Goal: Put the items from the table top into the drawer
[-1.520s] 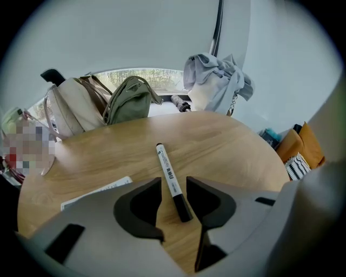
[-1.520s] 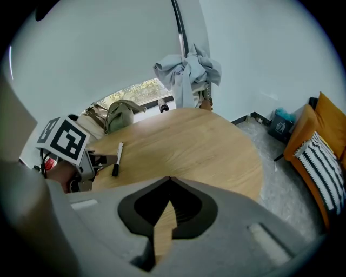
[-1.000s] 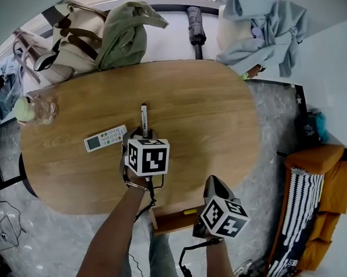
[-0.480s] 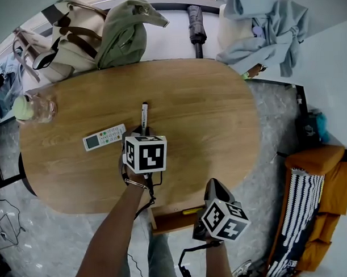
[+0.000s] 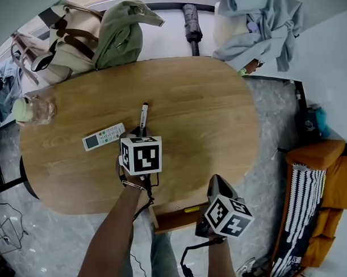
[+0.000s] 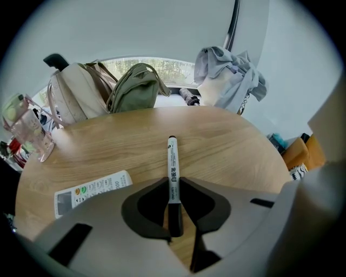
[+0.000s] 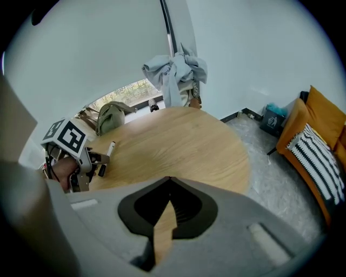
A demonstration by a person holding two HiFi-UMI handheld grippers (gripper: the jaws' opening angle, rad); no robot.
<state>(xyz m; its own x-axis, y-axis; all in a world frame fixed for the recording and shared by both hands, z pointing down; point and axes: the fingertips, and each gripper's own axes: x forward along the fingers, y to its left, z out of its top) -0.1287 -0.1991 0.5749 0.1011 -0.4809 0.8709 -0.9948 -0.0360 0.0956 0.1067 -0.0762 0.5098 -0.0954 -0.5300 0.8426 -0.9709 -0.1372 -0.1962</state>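
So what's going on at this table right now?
A person works with a gripper in each hand. The left gripper has just been closing on a marker lying on the table, and now pinches it. The remote lies beside it, untouched. The right gripper, shut and empty, hovers by the open drawer.

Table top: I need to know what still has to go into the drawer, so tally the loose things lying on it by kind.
marker: 1
remote control: 1
clear bottle: 1
Total: 3
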